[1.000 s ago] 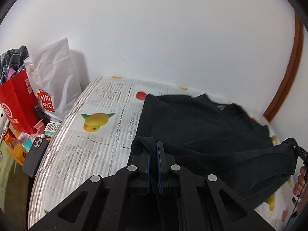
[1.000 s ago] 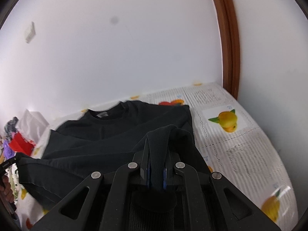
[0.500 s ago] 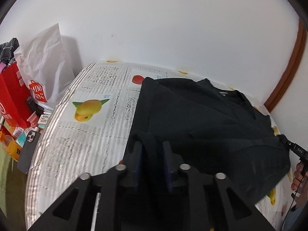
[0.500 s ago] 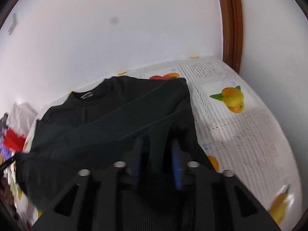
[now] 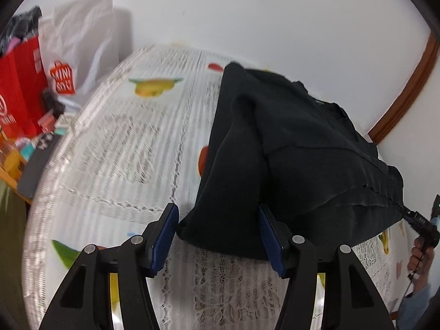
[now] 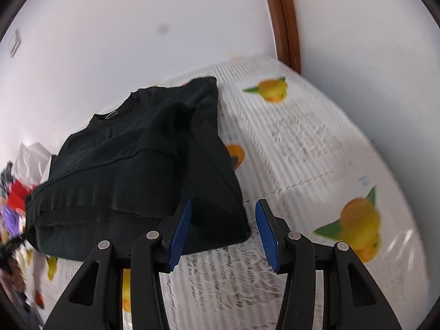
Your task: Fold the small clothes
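Note:
A black top [image 5: 302,151] lies folded over itself on the table's fruit-print lace cloth [image 5: 123,151]. My left gripper [image 5: 217,214] hangs low over the top's near left corner. Its jaws are opening, and the corner lies loose between the blue pads [image 5: 165,231]. In the right wrist view the top [image 6: 132,170] fills the left half. My right gripper [image 6: 224,209] stands over the near right corner, its jaws opening too, with the cloth slack between them. At the far right of the left wrist view a hand [image 5: 418,250] holds the right gripper's handle.
A red bag [image 5: 16,90] and a white shopping bag [image 5: 82,35] stand past the table's left edge, with a dark phone [image 5: 38,165] and small clutter below them. White walls back the table. A brown door frame [image 6: 283,22] rises at the back right.
Both grippers were shut on the top's hem and have opened, letting it go. Both have sunk toward the table, and the carried edge now lies on the rest of the top.

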{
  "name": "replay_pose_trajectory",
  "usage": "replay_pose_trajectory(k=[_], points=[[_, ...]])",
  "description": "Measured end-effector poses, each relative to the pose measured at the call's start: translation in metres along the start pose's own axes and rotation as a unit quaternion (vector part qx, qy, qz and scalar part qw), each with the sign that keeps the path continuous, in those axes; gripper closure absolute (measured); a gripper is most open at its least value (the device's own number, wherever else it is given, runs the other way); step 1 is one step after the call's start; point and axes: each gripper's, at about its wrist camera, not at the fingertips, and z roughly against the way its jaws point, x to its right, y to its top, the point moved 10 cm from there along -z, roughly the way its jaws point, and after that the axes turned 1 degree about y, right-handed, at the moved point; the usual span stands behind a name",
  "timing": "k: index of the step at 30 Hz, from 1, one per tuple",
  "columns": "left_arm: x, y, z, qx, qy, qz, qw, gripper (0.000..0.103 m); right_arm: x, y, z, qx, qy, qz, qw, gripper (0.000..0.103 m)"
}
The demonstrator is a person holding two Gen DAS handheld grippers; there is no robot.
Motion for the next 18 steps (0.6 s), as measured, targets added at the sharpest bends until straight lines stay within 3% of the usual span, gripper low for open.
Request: replay_pose_trajectory(k=[5, 7, 8, 9, 18], points=[[0.003, 0.005, -0.014, -0.001, 0.006, -0.015, 0.9999, 0.049, -0.002, 0.002, -0.022, 0.002, 0.001, -0.014, 1.000, 0.055], [0.006, 0.006, -0.016, -0.002, 0.000, -0.014, 0.9999, 0.070, -0.004, 0.002, -0.023, 0.001, 0.008, -0.009, 1.000, 0.062], [0.009, 0.005, -0.017, -0.006, -0.008, -0.014, 0.9999, 0.076, -0.005, 0.001, -0.022, 0.001, 0.010, -0.003, 1.000, 0.074], [0.011, 0.005, -0.016, -0.005, -0.014, -0.014, 0.9998, 0.087, -0.006, 0.000, -0.019, 0.003, 0.012, 0.004, 1.000, 0.079], [0.010, -0.022, 0.026, -0.004, -0.028, -0.016, 0.9995, 0.090, -0.017, -0.029, 0.028, 0.000, 0.010, 0.037, 0.999, 0.084]])
